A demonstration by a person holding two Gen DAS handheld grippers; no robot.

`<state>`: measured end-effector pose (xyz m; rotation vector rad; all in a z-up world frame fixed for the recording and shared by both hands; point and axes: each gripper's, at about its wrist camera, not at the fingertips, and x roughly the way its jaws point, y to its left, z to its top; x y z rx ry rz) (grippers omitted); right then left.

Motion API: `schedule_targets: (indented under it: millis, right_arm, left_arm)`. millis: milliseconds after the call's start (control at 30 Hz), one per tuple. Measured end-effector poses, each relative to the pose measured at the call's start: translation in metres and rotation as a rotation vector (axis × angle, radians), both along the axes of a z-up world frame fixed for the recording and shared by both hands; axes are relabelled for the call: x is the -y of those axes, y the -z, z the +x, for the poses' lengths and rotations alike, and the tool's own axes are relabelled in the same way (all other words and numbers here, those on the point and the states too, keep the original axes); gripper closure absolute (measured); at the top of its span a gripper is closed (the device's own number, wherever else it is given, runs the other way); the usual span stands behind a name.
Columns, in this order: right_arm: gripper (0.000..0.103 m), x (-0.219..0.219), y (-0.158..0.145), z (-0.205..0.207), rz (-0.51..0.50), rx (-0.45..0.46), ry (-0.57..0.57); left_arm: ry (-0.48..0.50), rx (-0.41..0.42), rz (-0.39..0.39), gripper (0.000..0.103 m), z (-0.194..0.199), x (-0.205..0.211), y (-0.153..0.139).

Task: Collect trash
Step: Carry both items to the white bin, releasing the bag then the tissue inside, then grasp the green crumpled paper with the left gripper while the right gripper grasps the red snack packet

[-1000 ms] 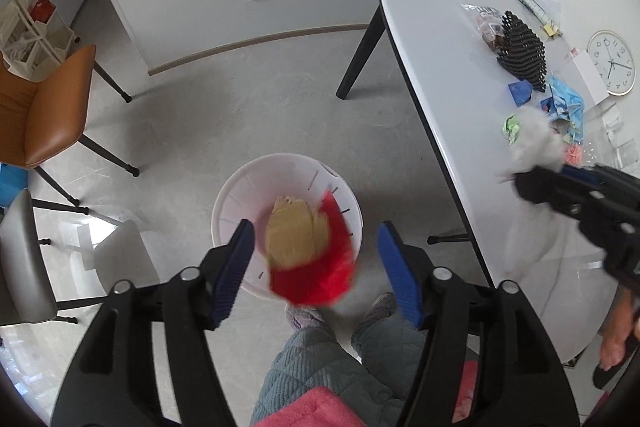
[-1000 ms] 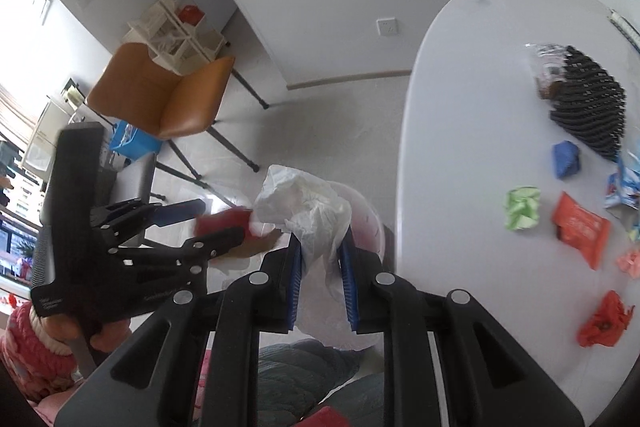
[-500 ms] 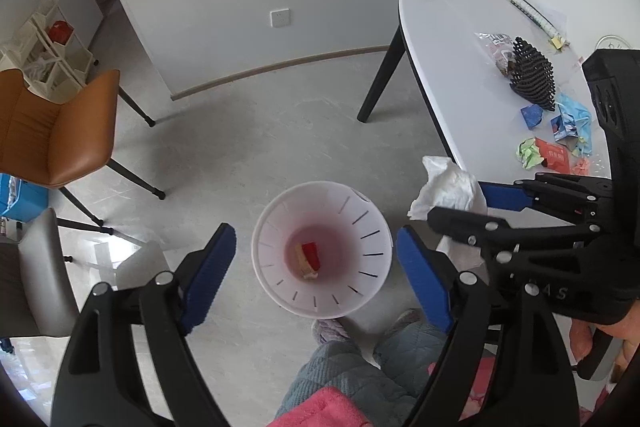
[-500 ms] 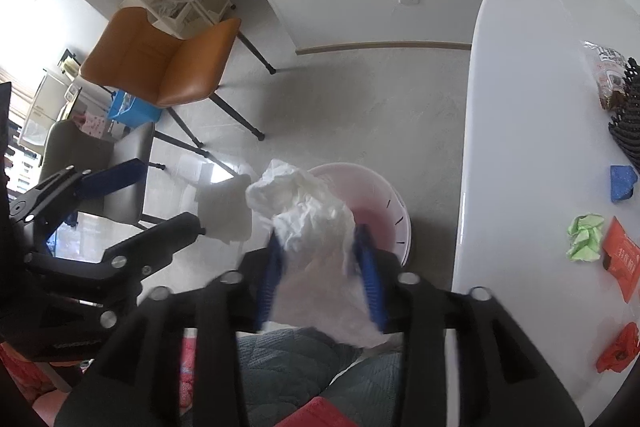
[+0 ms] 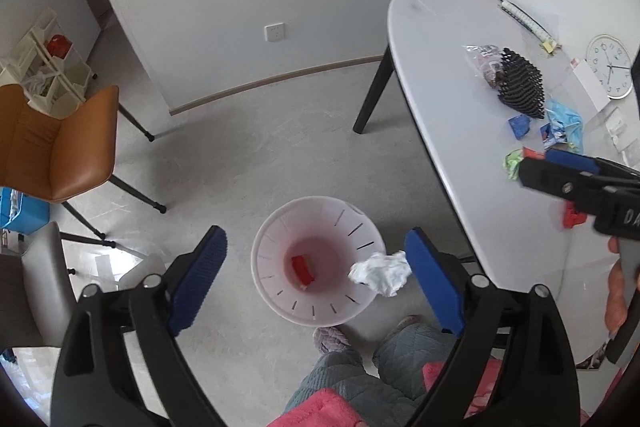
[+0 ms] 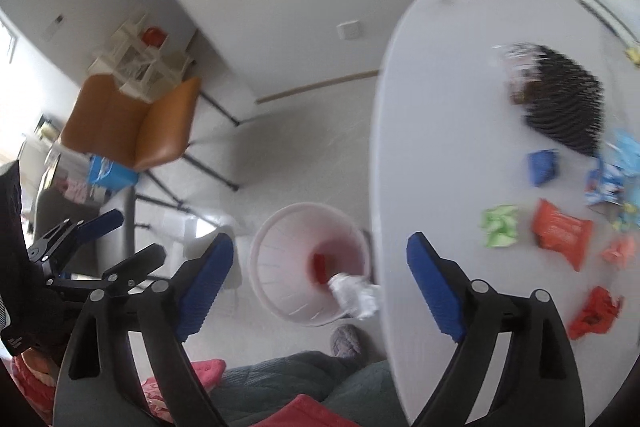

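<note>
crumpled tissue (image 5: 381,273) over bin (image 5: 320,311)

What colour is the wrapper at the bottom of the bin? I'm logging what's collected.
Red; the wrapper shows best in the left wrist view, inside the white bin.

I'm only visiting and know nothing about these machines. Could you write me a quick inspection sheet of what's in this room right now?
Surface: white oval table, trash along its far side.
Job's things: white bin on the floor, red wrapper at its bottom; crumpled white tissue at its rim, held by nothing; green wad, orange packet, blue wrapper on the table.
Clutter: black spiky object, clock.
Grippers: left gripper open; right gripper open.
Cables: nothing seen.
Surroundings: orange chair, wall socket.
</note>
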<state>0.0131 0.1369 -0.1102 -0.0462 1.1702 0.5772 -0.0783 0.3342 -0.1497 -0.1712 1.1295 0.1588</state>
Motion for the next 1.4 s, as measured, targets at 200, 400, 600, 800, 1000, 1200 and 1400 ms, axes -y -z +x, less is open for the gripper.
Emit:
schedule_targets:
  millis: [200, 400, 600, 800, 1000, 1200, 1400]
  right_arm:
    - [0.006, 0.102, -0.024, 0.001, -0.088, 0.086, 0.217]
    - [0.006, 0.202, -0.02, 0.008, -0.138, 0.066, 0.391]
    - [0.006, 0.247, -0.004, 0.022, -0.157, 0.029, 0.419]
    - [0.006, 0.26, 0.014, 0.041, -0.146, 0.001, 0.369]
    - [0.006, 0.258, 0.027, 0.054, -0.118, -0.024, 0.32]
    - [0.006, 0.224, 0.042, 0.065, -0.087, -0.009, 0.159]
    - [0.012, 0.164, 0.063, 0.073, -0.154, 0.074, -0.182]
  left_arm:
    - [0.166, 0.02, -0.054, 0.011, 0.031, 0.057, -0.01]
    - [0.364, 0.033, -0.082, 0.008, 0.076, 0.134, 0.001]
    - [0.48, 0.011, -0.073, 0.008, 0.125, 0.2, 0.034]
    - [0.513, -0.073, -0.046, 0.014, 0.159, 0.234, 0.079]
    - [0.524, -0.134, -0.003, 0.044, 0.169, 0.25, 0.106]
    - [0.527, -0.139, -0.011, 0.068, 0.171, 0.246, 0.105]
    - [0.5, -0.113, -0.019, 0.068, 0.164, 0.228, 0.084]
